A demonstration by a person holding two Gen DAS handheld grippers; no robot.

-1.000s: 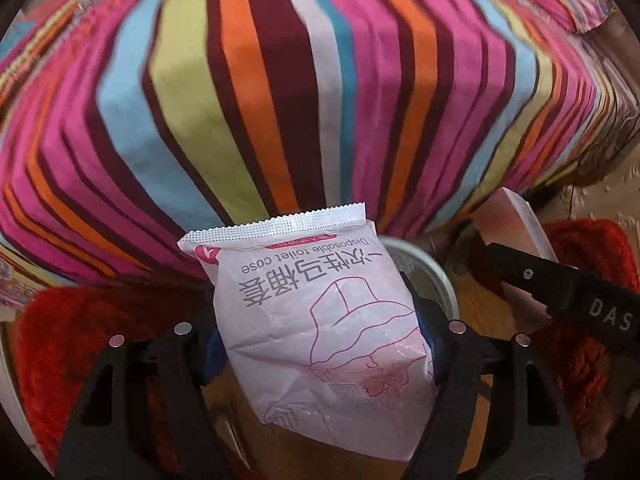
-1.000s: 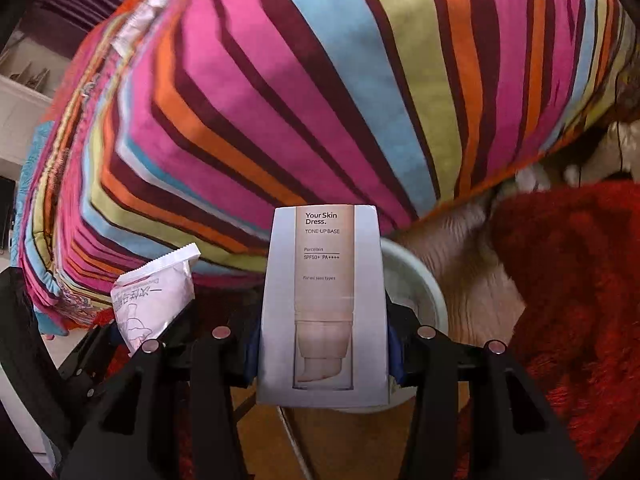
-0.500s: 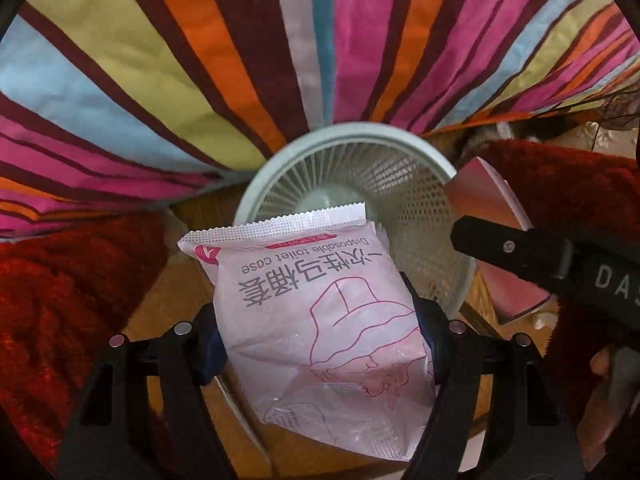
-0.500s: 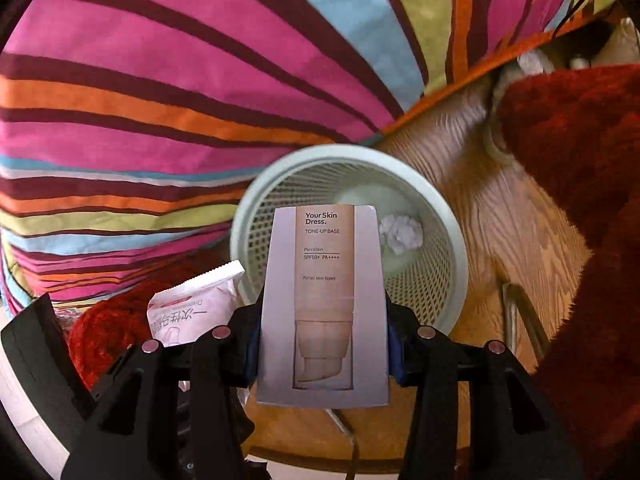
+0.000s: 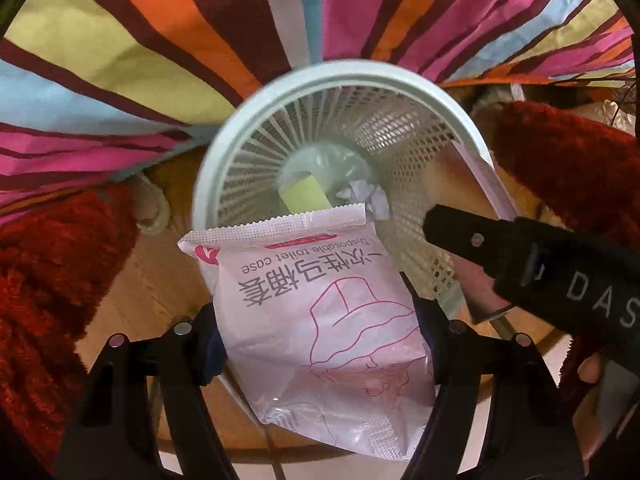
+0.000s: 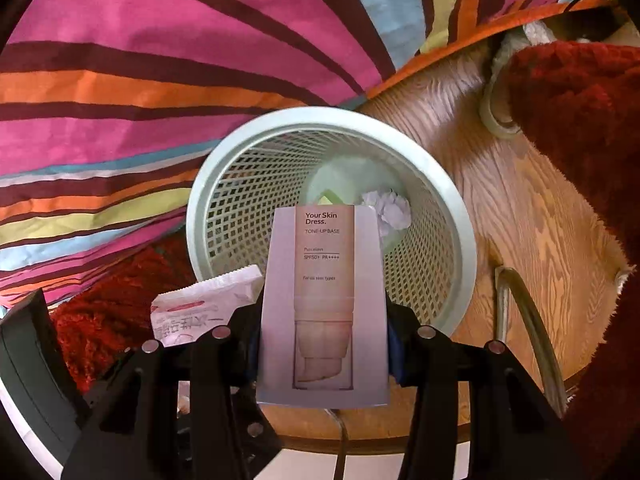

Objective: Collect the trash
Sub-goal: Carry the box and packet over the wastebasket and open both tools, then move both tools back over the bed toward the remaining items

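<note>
My left gripper [image 5: 320, 344] is shut on a pink-and-white "Disposable toilet case" packet [image 5: 320, 320], held over the near rim of a pale green mesh wastebasket [image 5: 460, 112]. My right gripper [image 6: 324, 340] is shut on a "Your Skin Dress" tone-up base box [image 6: 324, 300], held above the same basket [image 6: 460, 208]. Inside the basket lie a crumpled white paper [image 6: 390, 210] and a yellow-green piece [image 5: 304, 196]. The packet also shows in the right wrist view [image 6: 200, 304], and the right gripper's finger and box edge in the left wrist view [image 5: 480, 168].
A striped multicoloured bedcover [image 6: 160, 80] hangs just behind the basket. Red shaggy rugs [image 6: 580, 160] lie on both sides on a round wooden board [image 6: 520, 220]. A metal loop [image 6: 524, 312] sits on the wood at the right.
Both grippers have tilted down and moved closer over the basket, so its inside and contents now show. Both still hold their items.
</note>
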